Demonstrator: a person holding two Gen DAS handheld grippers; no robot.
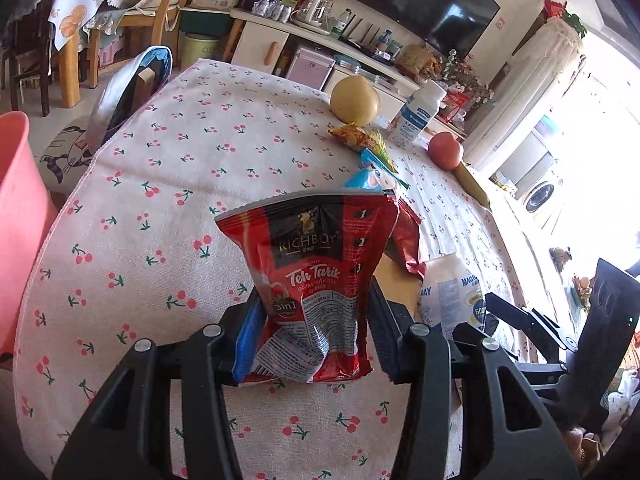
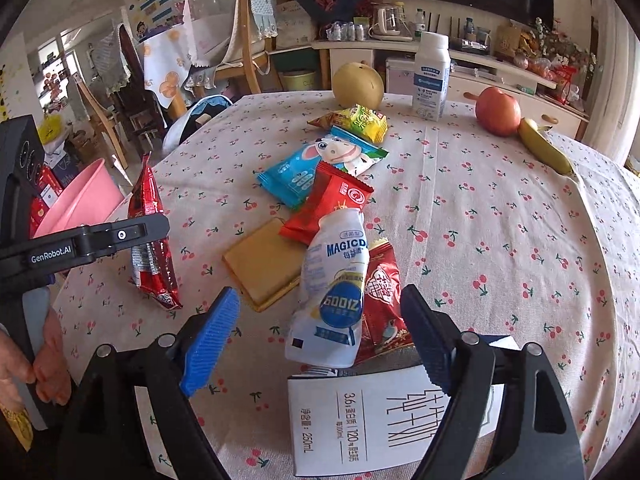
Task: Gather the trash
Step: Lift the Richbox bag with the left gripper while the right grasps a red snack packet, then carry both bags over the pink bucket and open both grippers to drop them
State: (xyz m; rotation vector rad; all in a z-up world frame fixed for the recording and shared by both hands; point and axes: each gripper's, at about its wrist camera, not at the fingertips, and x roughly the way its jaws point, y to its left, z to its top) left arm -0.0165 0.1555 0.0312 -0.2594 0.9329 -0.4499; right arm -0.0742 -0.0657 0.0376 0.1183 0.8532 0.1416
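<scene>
My left gripper (image 1: 312, 320) is shut on a red Teh Tarik sachet (image 1: 316, 280) and holds it above the cherry-print table (image 1: 160, 200); the sachet also shows from the side in the right wrist view (image 2: 150, 240). My right gripper (image 2: 320, 320) is open around a crushed white Magic Day bottle (image 2: 334, 292) lying on a red patterned wrapper (image 2: 382, 300). Beyond lie a red wrapper (image 2: 332, 204), a blue wrapper (image 2: 296, 172), a cow-print wrapper (image 2: 344, 152) and a yellow snack packet (image 2: 360, 122). A white milk carton (image 2: 380, 412) lies under the right gripper.
A pink bin (image 1: 20, 220) stands off the table's left edge, also in the right wrist view (image 2: 80, 200). At the far side are a pear (image 2: 358, 84), an upright white bottle (image 2: 431, 76), an apple (image 2: 498, 111) and a banana (image 2: 544, 148). A tan flat card (image 2: 264, 264) lies mid-table.
</scene>
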